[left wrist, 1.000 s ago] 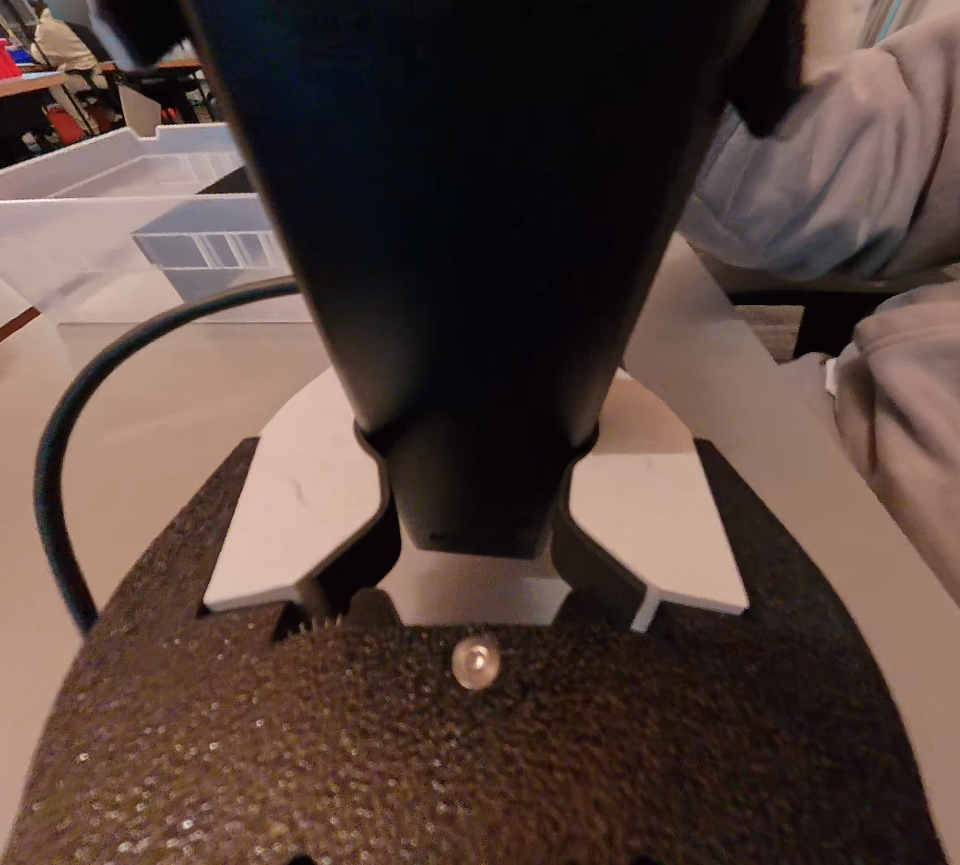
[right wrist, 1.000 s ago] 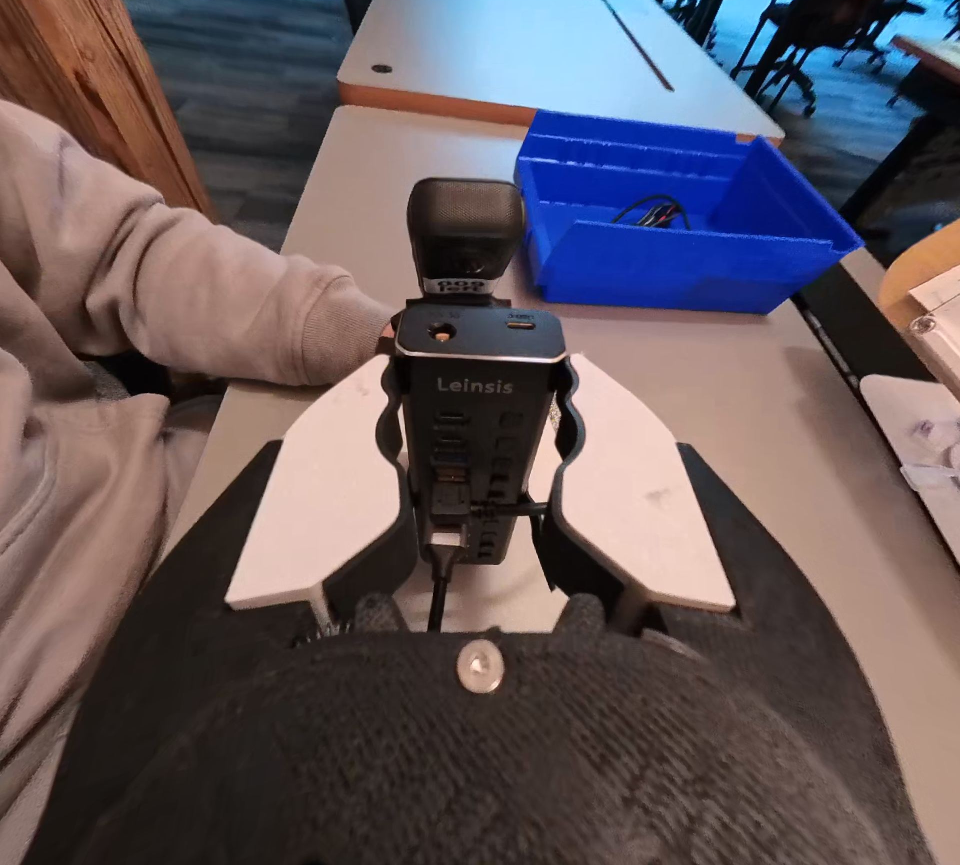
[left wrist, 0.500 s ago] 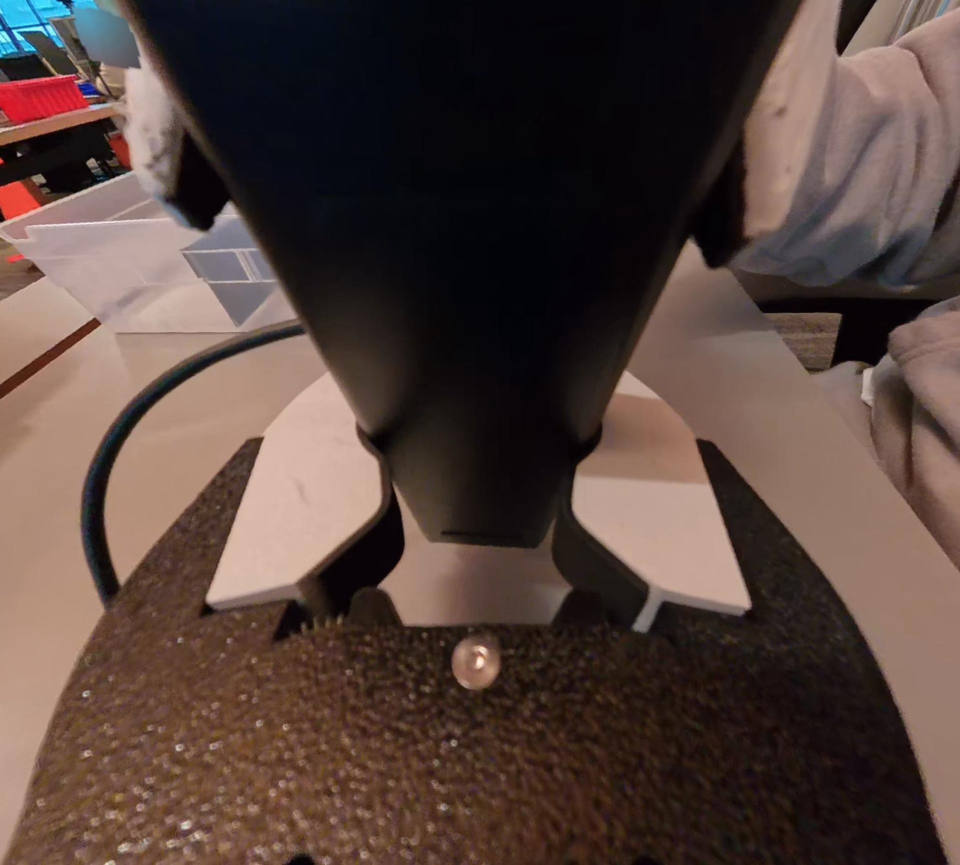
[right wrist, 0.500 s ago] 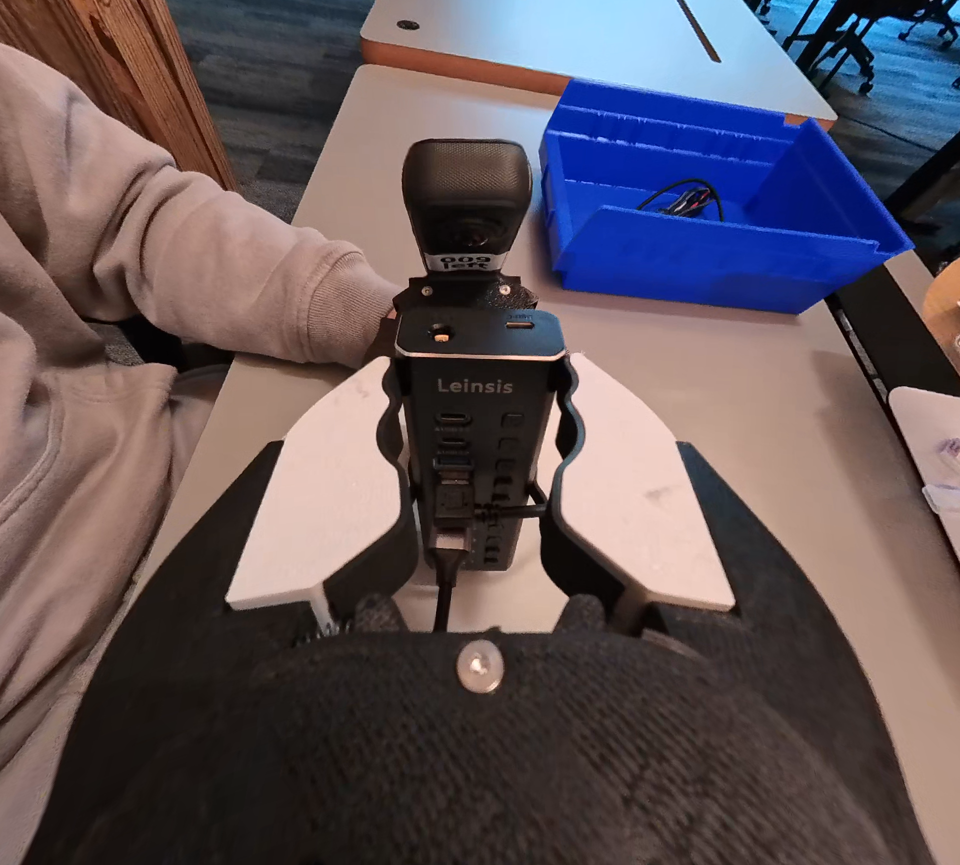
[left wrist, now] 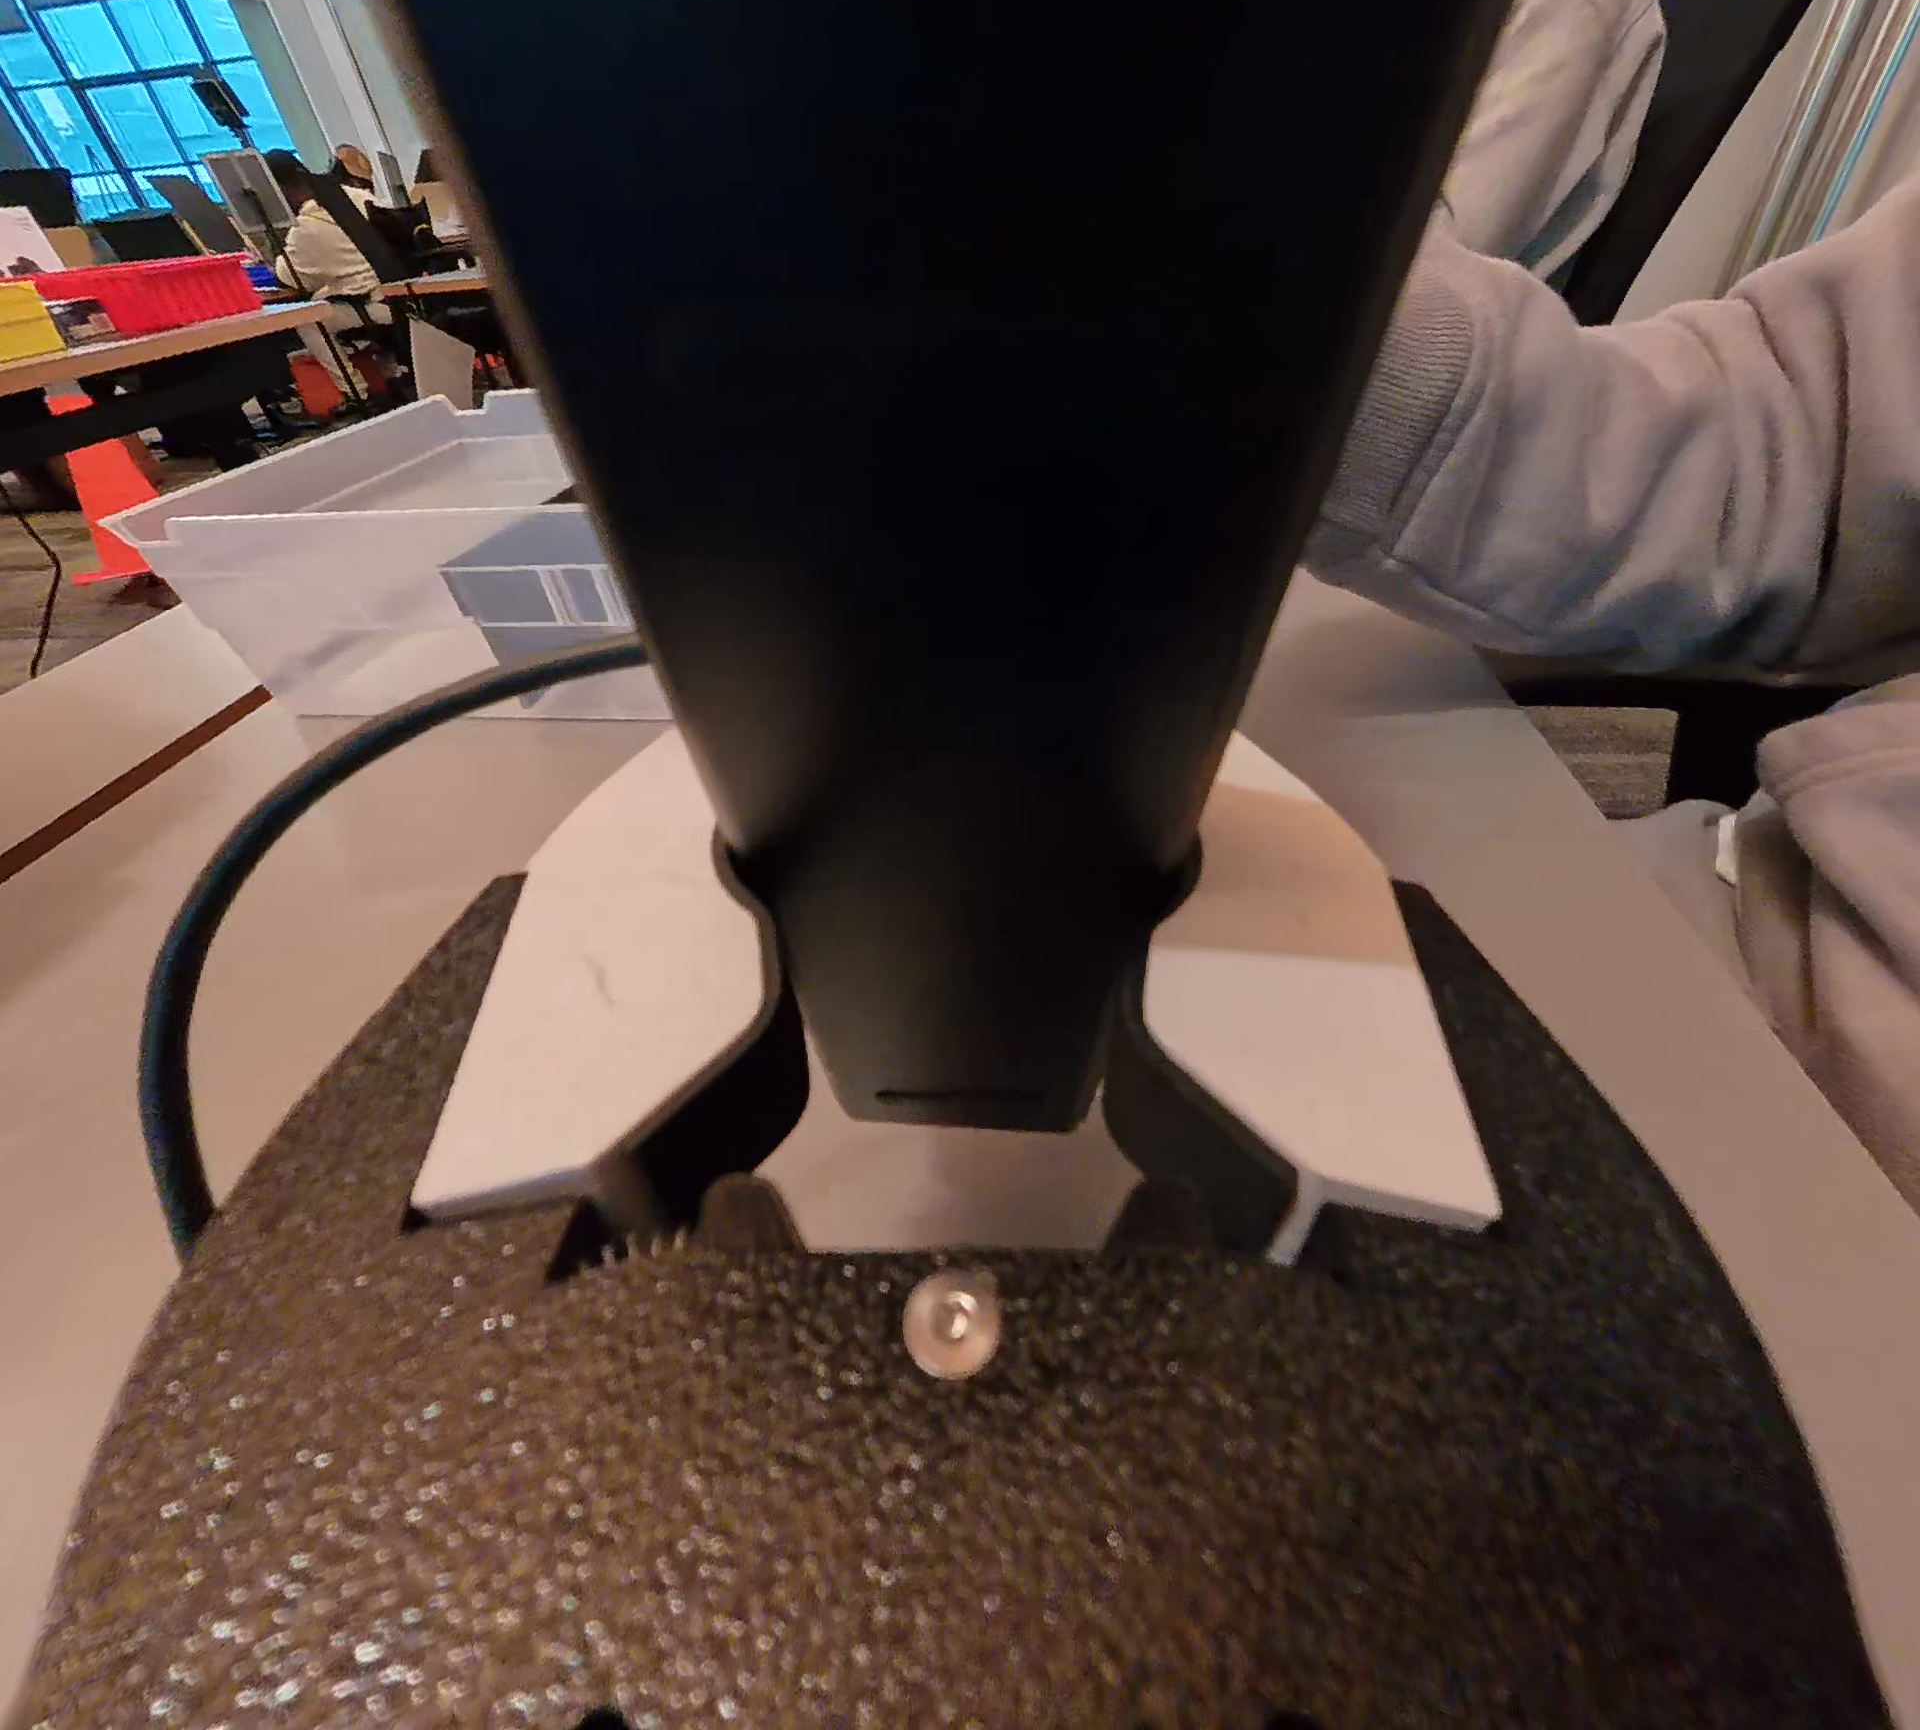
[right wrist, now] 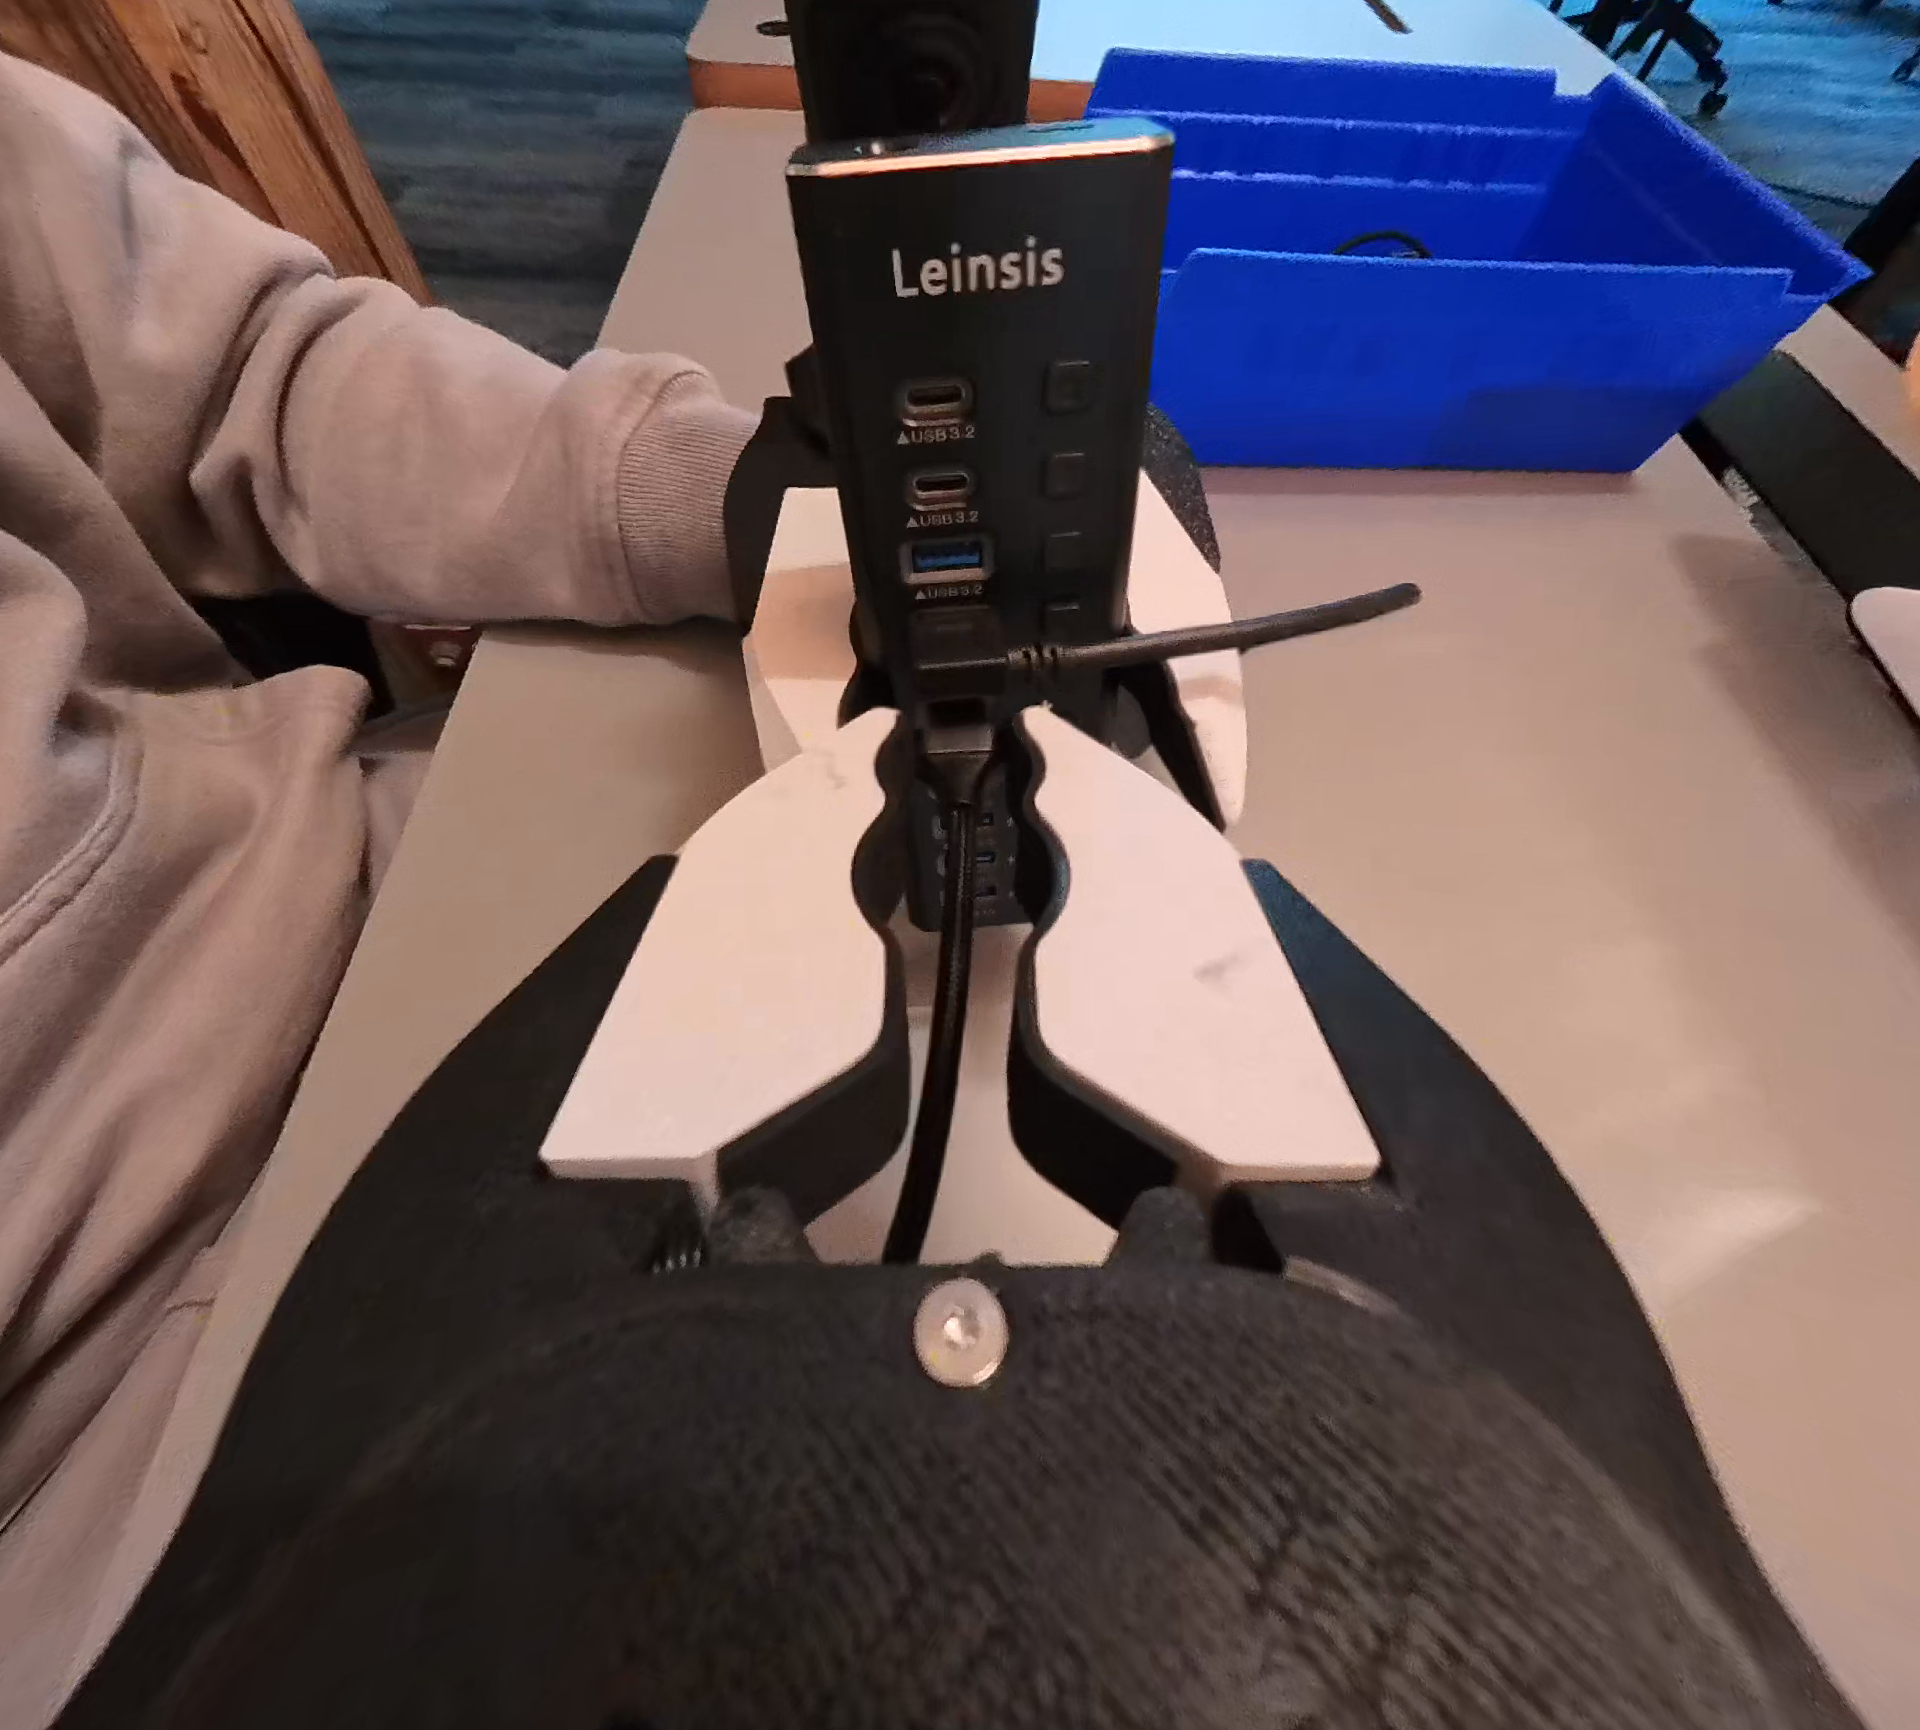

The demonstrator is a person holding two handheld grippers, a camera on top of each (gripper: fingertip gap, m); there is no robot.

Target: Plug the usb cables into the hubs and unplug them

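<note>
1. Two grippers are engaged on one black USB hub (right wrist: 977, 433), which is held upright above a grey table (right wrist: 1507, 745).
2. In the left wrist view the hub's plain back (left wrist: 883, 330) fills most of the frame, and its lower end is clamped between the two fingers of the left gripper (left wrist: 951, 984).
3. In the right wrist view the hub's port face is seen, with a column of ports and a column of small buttons beside it.
4. The right gripper (right wrist: 961, 750) is closed on a black USB plug (right wrist: 956, 745) that sits at a port low on the hub; whether the plug is fully seated cannot be told.
5. That plug's black cable (right wrist: 940, 1005) is run back between the white fingers (right wrist: 769, 953) toward the gripper body.
6. A second black cable (right wrist: 1195, 636) is plugged in just above the held plug and leads off to the right.
7. In the left wrist view a dark cable (left wrist: 197, 932) is seen curving in a loop over the table at the left; which of the two it is cannot be told.
8. A blue bin (right wrist: 1455, 350) is set on the table behind the hub, to the right, with a dark cable lying inside.
9. A clear plastic bin (left wrist: 343, 579) is seen beyond the hub in the left wrist view.
10. A grey sleeve (right wrist: 364, 454) is visible at the left of the right wrist view, reaching to the left gripper behind the hub.
</note>
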